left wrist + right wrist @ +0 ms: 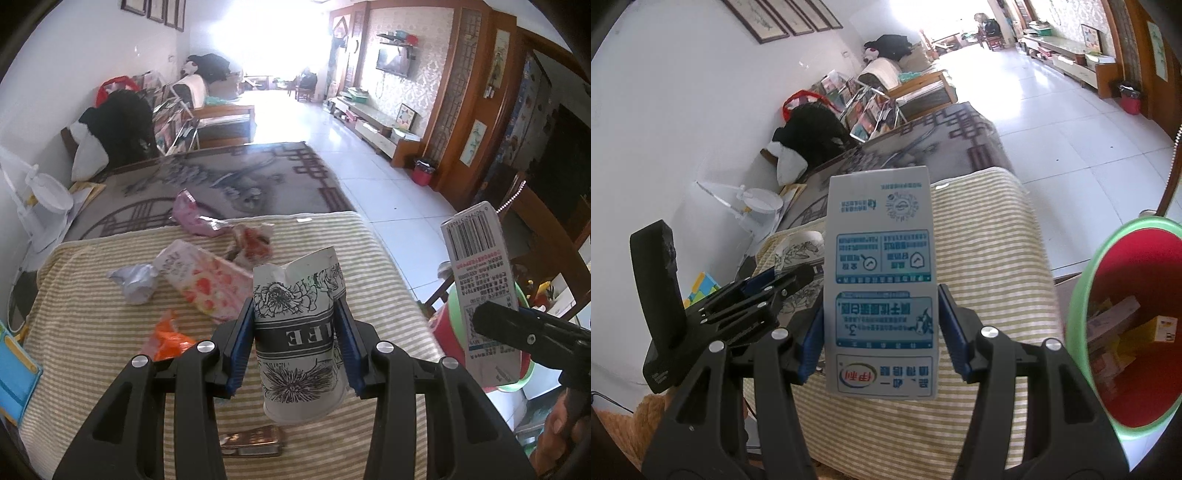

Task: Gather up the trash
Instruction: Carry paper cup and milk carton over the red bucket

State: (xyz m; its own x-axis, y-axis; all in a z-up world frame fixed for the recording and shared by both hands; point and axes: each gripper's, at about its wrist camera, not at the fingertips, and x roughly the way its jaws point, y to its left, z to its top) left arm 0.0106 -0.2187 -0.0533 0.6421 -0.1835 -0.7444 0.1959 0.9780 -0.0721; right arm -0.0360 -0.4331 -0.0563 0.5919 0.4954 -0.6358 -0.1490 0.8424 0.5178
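My left gripper (297, 332) is shut on a crushed paper coffee cup (301, 339) with black flower print, held above the striped tablecloth (92, 350). My right gripper (881, 328) is shut on a white and blue milk carton (881, 280), held upright; the carton also shows at the right of the left wrist view (480, 291). A red bin with a green rim (1082, 306) stands at the right of the table, with boxes inside. The left gripper and its cup show at the left of the right wrist view (798, 254).
On the cloth lie a strawberry-print carton (207, 280), a silver wrapper (133, 282), an orange wrapper (168, 338), a pink wrapper (192, 218), a crumpled red and white wrapper (253, 245) and a brown packet (251, 441). A grey rug and white tiled floor lie beyond.
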